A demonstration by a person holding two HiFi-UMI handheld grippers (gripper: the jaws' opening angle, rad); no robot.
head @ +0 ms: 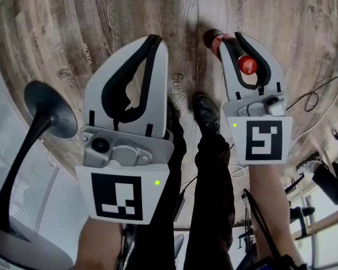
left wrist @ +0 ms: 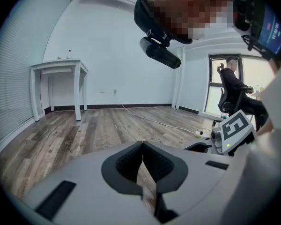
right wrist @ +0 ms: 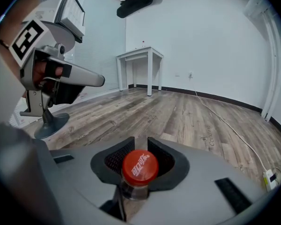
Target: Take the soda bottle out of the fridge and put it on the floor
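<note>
Two grippers are out in front of the person, over bare wooden floor (head: pixel 129 16), and only one has work in it. The right gripper (right wrist: pixel 140 144) is clamped narrow on the neck of the soda bottle (right wrist: pixel 139 170), pads just under the red cap, with the body hanging away past the jaw tips at a tilt, not plumb. The left gripper (left wrist: pixel 143 146) has its tips pressed together on nothing and sits idle beside it. No fridge shows from here, so I'd say the fetching part is done and only the setting down remains. The bottle looks to me to be off the floor, out ahead of the person's black shoe (head: pixel 205 111), though I can't see its base to be sure. That tilt is the worry: if the base meets the boards on its edge and the jaws part then, it will likely tip and roll. Letting go too high would drop it, and a shaken soda bottle is a poor thing to open later. A neck grip also lets the body swing, so a quick descent could knock it against the shoe. The black stand base (head: pixel 50 114) sits well off to the left and the cable (head: pixel 312 97) well off to the right, neither of them close.
</note>
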